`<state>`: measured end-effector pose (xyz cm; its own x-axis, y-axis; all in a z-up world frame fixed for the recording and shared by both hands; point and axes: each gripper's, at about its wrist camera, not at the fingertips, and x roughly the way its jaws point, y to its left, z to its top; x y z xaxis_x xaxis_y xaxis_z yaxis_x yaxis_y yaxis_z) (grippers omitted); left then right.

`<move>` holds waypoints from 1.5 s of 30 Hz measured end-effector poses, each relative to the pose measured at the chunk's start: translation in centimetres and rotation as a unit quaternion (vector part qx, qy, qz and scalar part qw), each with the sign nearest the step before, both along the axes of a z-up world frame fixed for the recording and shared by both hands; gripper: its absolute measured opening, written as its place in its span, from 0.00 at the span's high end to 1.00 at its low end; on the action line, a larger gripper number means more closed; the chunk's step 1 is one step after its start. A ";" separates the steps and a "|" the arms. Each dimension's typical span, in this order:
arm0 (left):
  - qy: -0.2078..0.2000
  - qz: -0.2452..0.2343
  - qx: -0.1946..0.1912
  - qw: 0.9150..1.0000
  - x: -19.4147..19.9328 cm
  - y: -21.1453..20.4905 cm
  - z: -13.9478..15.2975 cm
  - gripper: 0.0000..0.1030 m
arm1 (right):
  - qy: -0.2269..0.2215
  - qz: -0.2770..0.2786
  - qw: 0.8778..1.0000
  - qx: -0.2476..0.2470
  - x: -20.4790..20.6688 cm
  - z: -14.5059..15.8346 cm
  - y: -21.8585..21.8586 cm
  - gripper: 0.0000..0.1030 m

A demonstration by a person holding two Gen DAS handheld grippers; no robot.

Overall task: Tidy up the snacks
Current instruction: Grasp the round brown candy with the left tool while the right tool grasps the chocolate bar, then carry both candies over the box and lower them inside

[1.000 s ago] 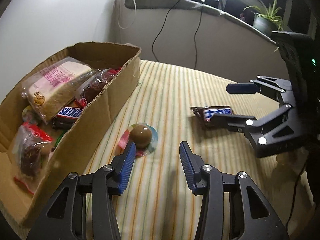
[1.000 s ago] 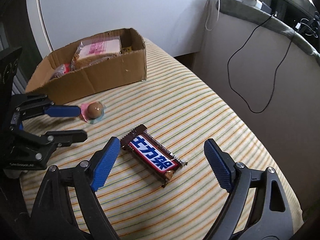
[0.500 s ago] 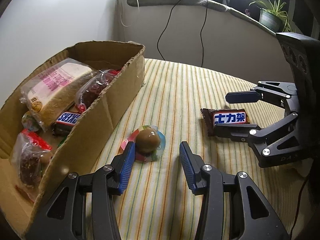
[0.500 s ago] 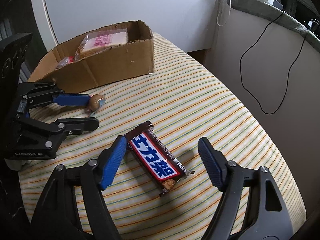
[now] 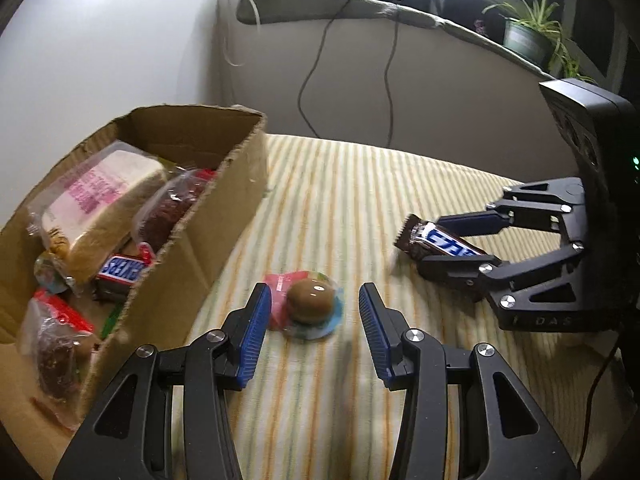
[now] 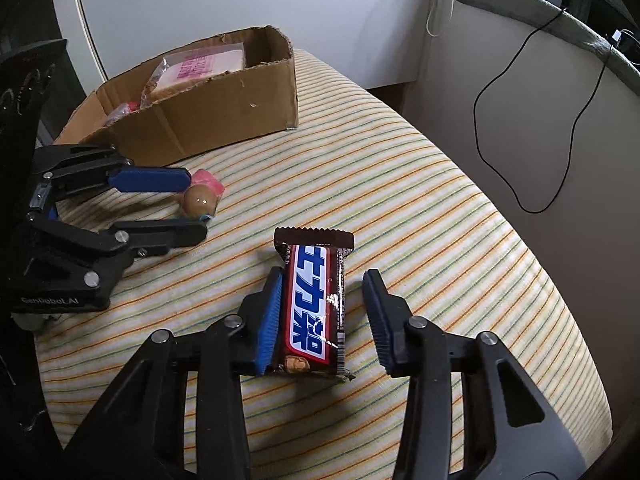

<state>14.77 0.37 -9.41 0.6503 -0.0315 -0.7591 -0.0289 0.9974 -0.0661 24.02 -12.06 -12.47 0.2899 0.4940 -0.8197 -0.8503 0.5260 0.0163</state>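
**Both jaws straddling snacks, neither clamped**

Right gripper (image 6: 324, 316): my jaws stand apart around the chocolate bar (image 6: 314, 300). Left pad touches its edge; right pad has a gap. Bar lies flat on the striped cloth (image 6: 420, 200).

Left gripper (image 5: 312, 324): my jaws stand apart, the round wrapped candy (image 5: 310, 304) between the tips, no contact visible.

Farther left: cardboard box (image 5: 208, 240), candy just beside its wall. Inside: wrapped bread (image 5: 100, 196), another chocolate bar (image 5: 122, 270), bagged snacks.

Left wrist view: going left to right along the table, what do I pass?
Cardboard box of snacks → round chocolate candy between the open left gripper's fingers → candy bar between the right gripper's fingers.
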 end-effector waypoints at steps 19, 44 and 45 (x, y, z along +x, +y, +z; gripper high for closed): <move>0.013 -0.011 -0.016 1.000 1.2 0.2 -0.8 0.79 | -0.010 -0.032 0.999 -0.019 -0.6 0.3 0.7 0.71; -0.067 0.011 -0.025 0.997 -5.7 5.5 5.8 0.81 | -0.057 -0.031 0.998 0.017 -6.0 7.9 4.5 0.71; -0.069 0.016 -0.024 0.997 -6.0 6.1 6.0 0.81 | -0.059 -0.028 0.998 0.019 -6.2 8.2 5.0 0.71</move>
